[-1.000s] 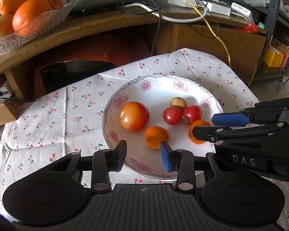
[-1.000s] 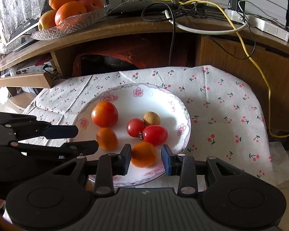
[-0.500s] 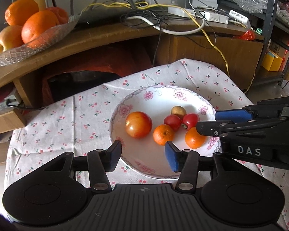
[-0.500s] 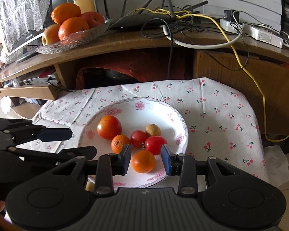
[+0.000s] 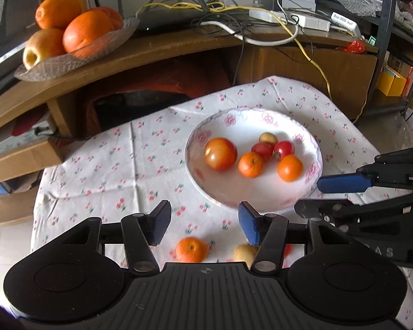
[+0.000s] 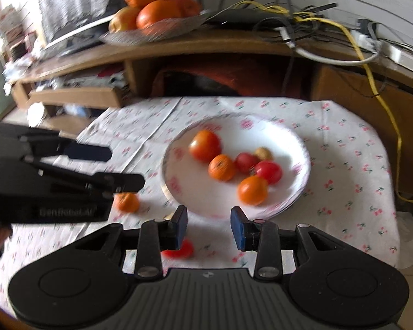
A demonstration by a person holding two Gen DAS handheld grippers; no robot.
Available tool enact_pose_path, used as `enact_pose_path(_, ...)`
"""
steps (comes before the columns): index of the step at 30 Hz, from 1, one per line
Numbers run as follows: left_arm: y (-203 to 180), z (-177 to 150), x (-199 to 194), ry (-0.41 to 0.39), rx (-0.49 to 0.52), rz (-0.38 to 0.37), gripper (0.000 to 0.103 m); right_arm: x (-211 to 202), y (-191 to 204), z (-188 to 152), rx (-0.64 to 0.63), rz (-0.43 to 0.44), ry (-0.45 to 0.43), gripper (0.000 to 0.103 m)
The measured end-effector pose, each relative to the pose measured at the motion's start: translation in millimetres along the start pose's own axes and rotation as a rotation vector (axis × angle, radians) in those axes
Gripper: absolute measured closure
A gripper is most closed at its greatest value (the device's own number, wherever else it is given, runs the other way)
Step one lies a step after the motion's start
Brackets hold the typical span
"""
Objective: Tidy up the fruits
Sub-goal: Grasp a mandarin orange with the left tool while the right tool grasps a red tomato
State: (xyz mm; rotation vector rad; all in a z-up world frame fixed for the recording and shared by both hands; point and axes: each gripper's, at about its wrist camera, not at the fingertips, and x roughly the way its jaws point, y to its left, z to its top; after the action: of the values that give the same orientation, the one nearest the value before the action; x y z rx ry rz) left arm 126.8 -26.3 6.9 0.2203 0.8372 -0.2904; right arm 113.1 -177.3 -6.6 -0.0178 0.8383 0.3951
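both empty with jaws apart, the right gripper [image 5: 327,195] reads "das" and the left gripper [image 6: 118,167] "genrobot.ai", beside the fruit plate [image 5: 198,181].

Left tongs [image 5: 203,225] and right tongs [image 6: 208,227], both agape, empty.

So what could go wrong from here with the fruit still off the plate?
The tangerine and red tomato lie loose on the cloth near the table's front edge; a nudge could roll them off. Both tongs, left and right, are open and close together, so they might collide.
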Motion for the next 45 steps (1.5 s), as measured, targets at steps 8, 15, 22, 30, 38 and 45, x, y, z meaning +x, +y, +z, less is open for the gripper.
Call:
enact_pose_path(8, 5.2, -19.1, -8.2, 0.039, 0.014, -0.012, 0.04, 12.4, 22.1, -19.2, -0.101, 0.056, 0.081, 0.067)
enact_pose_path(15, 6.3, -28.1, -5.0, 0.061, 0.019, -0.039, 0.038, 27.8, 29.0, -23.6, -0.147, 0.083, 0.119, 0.065)
enact_pose_path(22, 12.3, -37.2, 7.3, 0.086, 0.03, -0.053, 0.037, 45.0, 20.5, -19.0, -0.115, 0.074, 0.123, 0.062)
enact_pose_path(30, 13.7, -35.2, 29.1, 0.095, 0.048, -0.063, 0.041, 43.5, 20.4, -20.0, -0.114, 0.067, 0.095, 0.066)
enact_pose_path(38, 22.4, -33.8, 44.4, 0.121, -0.006, -0.054, 0.061, 37.4, 15.2, -19.4, -0.076, 0.063, 0.105, 0.07)
enact_pose_path(45, 20.9, -35.3, 39.4, 0.131, -0.008, -0.051, 0.063, 32.6, 10.6, -21.0, -0.064, 0.035, 0.113, 0.07)
